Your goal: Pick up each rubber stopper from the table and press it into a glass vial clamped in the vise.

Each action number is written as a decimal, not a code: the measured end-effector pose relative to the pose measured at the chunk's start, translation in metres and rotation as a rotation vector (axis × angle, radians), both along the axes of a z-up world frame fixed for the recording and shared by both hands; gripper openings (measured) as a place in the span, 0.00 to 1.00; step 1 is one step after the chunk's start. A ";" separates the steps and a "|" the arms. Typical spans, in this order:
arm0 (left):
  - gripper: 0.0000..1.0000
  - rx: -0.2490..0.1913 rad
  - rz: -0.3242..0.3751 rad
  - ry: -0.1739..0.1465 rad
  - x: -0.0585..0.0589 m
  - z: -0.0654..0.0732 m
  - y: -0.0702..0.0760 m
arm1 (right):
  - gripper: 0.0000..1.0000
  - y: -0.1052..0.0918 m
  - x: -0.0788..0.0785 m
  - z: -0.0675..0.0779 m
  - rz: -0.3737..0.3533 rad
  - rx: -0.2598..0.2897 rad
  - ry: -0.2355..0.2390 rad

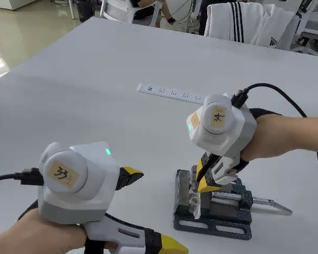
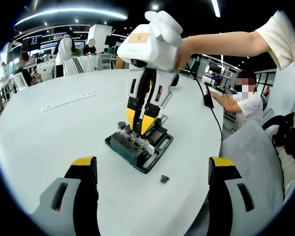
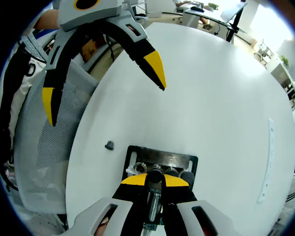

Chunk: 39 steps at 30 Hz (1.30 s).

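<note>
A dark vise (image 1: pixel 212 222) stands near the table's front edge and clamps a row of small glass vials (image 2: pixel 132 137). My right gripper (image 1: pixel 205 184) points straight down onto them. In the right gripper view its yellow tips (image 3: pixel 155 180) are closed on a dark rubber stopper (image 3: pixel 155 174), right above the vials between two neighbours (image 3: pixel 187 176). One loose dark stopper (image 2: pixel 164 178) lies on the table beside the vise (image 3: pixel 162 158); it is the small dark piece (image 3: pixel 109 145). My left gripper (image 1: pixel 152 208) hovers to the left of the vise, jaws wide open and empty.
A white power strip (image 1: pixel 169 91) lies further back on the white table. The vise's screw handle (image 1: pixel 265 202) sticks out to the right. A grey mesh chair (image 3: pixel 54 147) stands at the table's near edge. Other people sit at tables beyond.
</note>
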<state>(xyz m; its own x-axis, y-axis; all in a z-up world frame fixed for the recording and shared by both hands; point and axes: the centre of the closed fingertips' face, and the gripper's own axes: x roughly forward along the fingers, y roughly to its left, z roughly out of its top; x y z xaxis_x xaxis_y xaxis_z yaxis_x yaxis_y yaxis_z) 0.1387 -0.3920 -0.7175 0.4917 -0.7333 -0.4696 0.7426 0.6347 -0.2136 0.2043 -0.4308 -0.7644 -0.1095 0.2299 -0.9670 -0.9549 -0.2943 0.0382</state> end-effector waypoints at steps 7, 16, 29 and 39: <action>0.93 0.000 0.001 0.000 0.000 -0.001 0.001 | 0.06 0.001 -0.002 -0.001 0.002 -0.004 0.000; 0.93 -0.001 0.007 0.002 0.000 -0.001 0.002 | 0.05 -0.001 0.000 -0.002 0.002 -0.022 -0.002; 0.93 -0.006 0.003 0.001 -0.001 0.001 -0.001 | 0.05 0.002 0.000 -0.003 0.008 -0.054 -0.013; 0.93 -0.007 0.005 0.002 0.000 -0.001 0.002 | 0.05 0.003 -0.001 -0.003 -0.003 -0.104 -0.009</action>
<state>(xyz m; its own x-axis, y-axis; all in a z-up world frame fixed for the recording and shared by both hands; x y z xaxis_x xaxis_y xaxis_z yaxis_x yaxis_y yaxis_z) 0.1386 -0.3899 -0.7184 0.4944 -0.7340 -0.4656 0.7388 0.6371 -0.2198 0.2034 -0.4281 -0.7675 -0.1000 0.1285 -0.9867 -0.9564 -0.2860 0.0597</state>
